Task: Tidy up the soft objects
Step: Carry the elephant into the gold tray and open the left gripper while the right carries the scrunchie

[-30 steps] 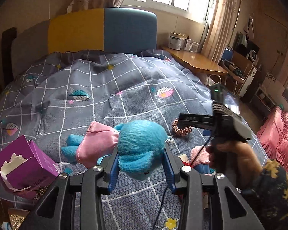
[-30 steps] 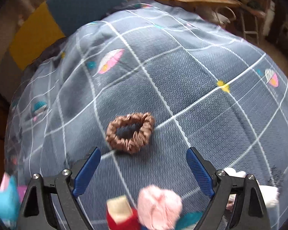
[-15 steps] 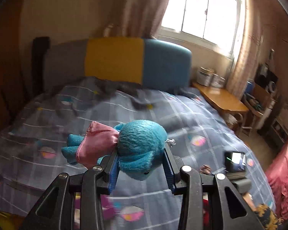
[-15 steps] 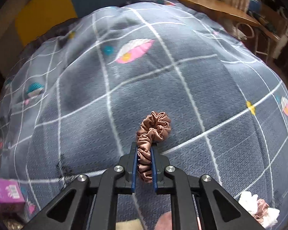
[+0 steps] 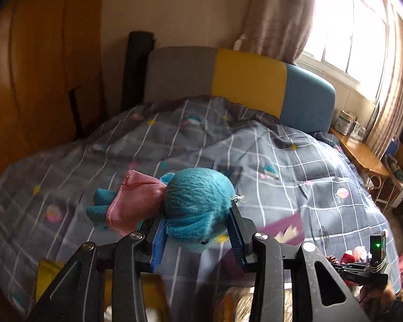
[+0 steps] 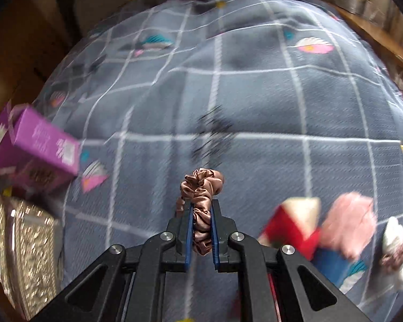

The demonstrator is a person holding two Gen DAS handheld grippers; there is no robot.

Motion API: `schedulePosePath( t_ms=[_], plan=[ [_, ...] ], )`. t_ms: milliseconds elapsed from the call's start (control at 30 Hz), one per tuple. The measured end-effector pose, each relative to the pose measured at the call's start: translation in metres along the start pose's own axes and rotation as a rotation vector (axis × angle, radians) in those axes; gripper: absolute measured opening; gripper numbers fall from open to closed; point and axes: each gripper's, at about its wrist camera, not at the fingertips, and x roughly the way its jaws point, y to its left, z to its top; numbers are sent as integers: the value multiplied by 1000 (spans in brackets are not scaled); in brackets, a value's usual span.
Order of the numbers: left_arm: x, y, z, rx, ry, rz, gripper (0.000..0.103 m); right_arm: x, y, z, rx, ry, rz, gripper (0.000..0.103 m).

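My left gripper (image 5: pixel 196 230) is shut on a blue plush toy (image 5: pixel 196 201) in a pink dress (image 5: pixel 133 204) and holds it above the bed. My right gripper (image 6: pixel 201 212) is shut on a brown satin scrunchie (image 6: pixel 201 193) and holds it above the quilt. The right gripper also shows in the left wrist view (image 5: pixel 362 273) at the lower right. A purple box (image 6: pixel 35 145) lies on the bed at the left. A glittery box (image 6: pixel 27 255) sits below it.
The bed has a grey checked quilt (image 6: pixel 255 94) and a grey, yellow and blue headboard (image 5: pixel 244 83). A red, pink and blue plush doll (image 6: pixel 322 228) and a white and brown scrunchie (image 6: pixel 397 252) lie at the right. A wooden desk (image 5: pixel 362 155) stands by the window.
My right gripper closed on the scrunchie and lifted it, swinging left toward the purple box. My left gripper rose and turned left with the blue plush still held.
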Motion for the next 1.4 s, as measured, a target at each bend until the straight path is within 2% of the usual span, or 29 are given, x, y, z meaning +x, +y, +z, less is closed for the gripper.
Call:
schedulePosePath(
  t_ms=[167,300,500,667,733,800,900,1033,1167,1400],
  plan=[
    [-17,38,-44,-50,24,3,41,0,16,-37,42,23,80,11],
    [-27,65,-71,-106,44,9,41,11,18,-57,74,54,49,11],
    [-45,106,-107,-185,50,63,41,10,22,-66,53,6,18,11],
    [-40,136,-140,-230,113,121,42,7,28,-71,7,-33,-21,11],
    [-33,145,-152,-246,139,154,50,6,28,-73,2,-48,-27,11],
    [-28,154,-162,-262,171,180,52,6,31,-75,-9,-61,-40,11],
    [-24,161,-178,-286,217,173,54,6,34,-77,-27,-74,-67,11],
    [-31,160,-192,-272,204,186,63,6,39,-79,-38,-90,-109,11],
    [-42,153,-201,-250,183,202,63,7,46,-80,-41,-98,-141,11],
    [-62,136,-207,-187,152,168,63,-2,46,-61,3,-64,-147,11]
  ],
)
